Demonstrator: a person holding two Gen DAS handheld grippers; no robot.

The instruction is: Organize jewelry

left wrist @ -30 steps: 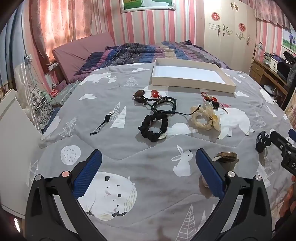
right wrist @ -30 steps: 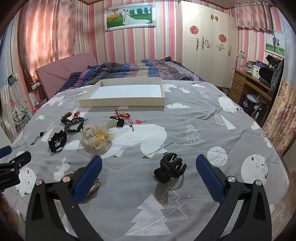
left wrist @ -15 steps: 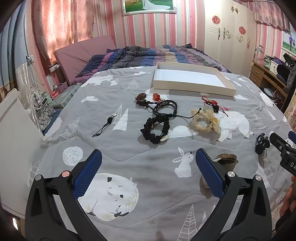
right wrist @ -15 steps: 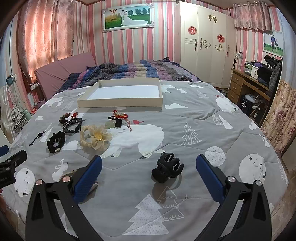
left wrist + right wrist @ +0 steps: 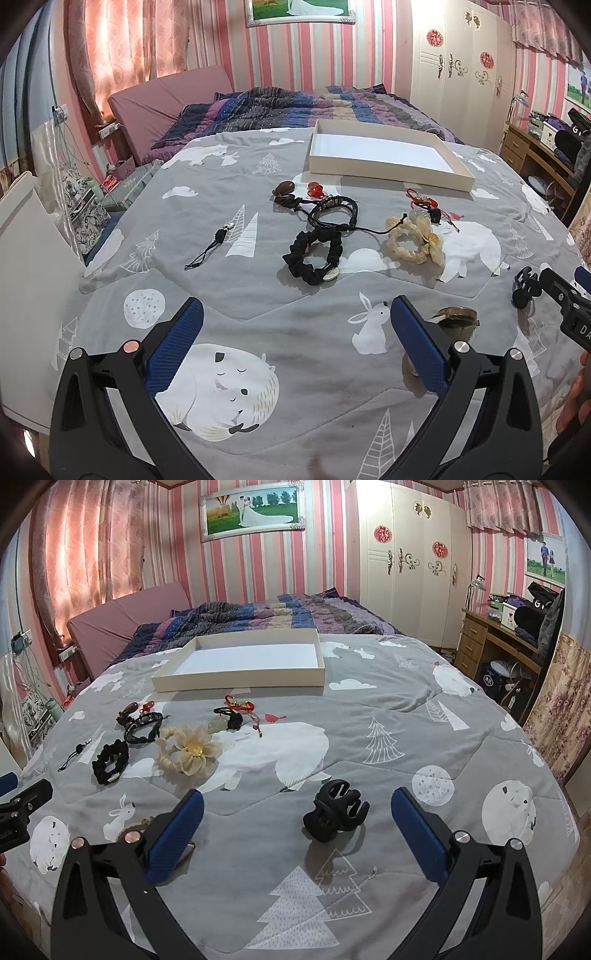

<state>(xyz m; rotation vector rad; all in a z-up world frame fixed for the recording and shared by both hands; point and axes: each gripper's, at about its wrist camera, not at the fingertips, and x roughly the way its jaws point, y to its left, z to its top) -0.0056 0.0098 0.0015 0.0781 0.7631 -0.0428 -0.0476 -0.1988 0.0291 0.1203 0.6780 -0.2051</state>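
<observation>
Jewelry lies scattered on a grey patterned bedspread. A black scrunchie [image 5: 314, 254] [image 5: 109, 761], a cream flower hair tie [image 5: 413, 240] [image 5: 190, 752], black cord bracelets [image 5: 334, 212] [image 5: 143, 728], a red-cord charm [image 5: 424, 203] [image 5: 240, 703] and a small black tassel charm [image 5: 210, 247] lie before an empty white tray [image 5: 388, 173] [image 5: 240, 677]. A black claw clip [image 5: 335, 810] [image 5: 524, 288] rests between the fingers of my open right gripper [image 5: 295, 834], untouched. My left gripper [image 5: 295, 345] is open over bare bedspread; a brown round piece [image 5: 458, 317] sits by its right finger.
A striped quilt [image 5: 258, 613] is bunched at the bed's far end. A white wardrobe [image 5: 410, 561] and a wooden desk [image 5: 495, 638] stand to the right. A white panel [image 5: 26, 266] and bags flank the bed's left side.
Both grippers have drawn back slightly and tilted up; the items sit a little farther off. Nothing has been picked up, and both stay open.
</observation>
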